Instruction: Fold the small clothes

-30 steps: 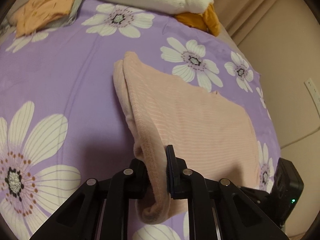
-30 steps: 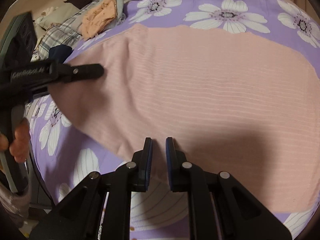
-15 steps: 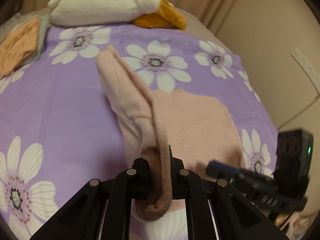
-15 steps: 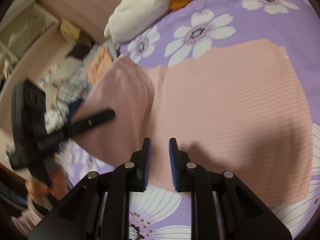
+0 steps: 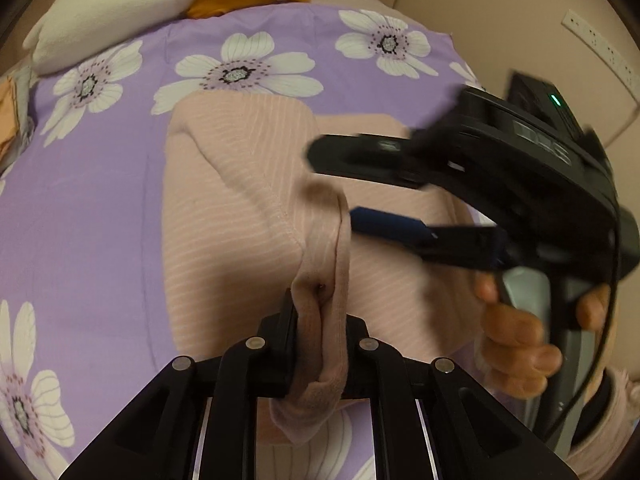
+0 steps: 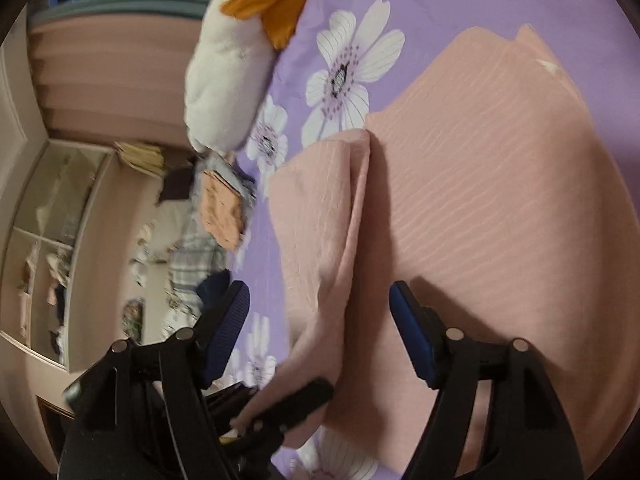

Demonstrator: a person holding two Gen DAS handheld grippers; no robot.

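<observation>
A pale pink ribbed garment [image 5: 240, 208] lies on the purple flowered bedspread [image 5: 80, 200]. My left gripper [image 5: 320, 320] is shut on a bunched edge of it and has drawn that side up and over the rest, making a raised fold. In the right wrist view the garment [image 6: 500, 200] fills the right half, with the folded flap [image 6: 320, 220] standing beside it. My right gripper [image 6: 320, 328] is open wide, tilted, its jaws on either side of the flap's ridge. It shows from the side in the left wrist view [image 5: 336, 188].
A white and orange plush toy [image 5: 140, 12] lies at the head of the bed. An orange folded cloth [image 6: 220, 208] rests on a pile of clothes at the bed's far side. A beige wall with a power strip [image 5: 596, 46] stands to the right.
My left gripper has carried the pinched edge across over the garment. My right gripper has opened from nearly shut, rolled sideways and come in close beside the left one.
</observation>
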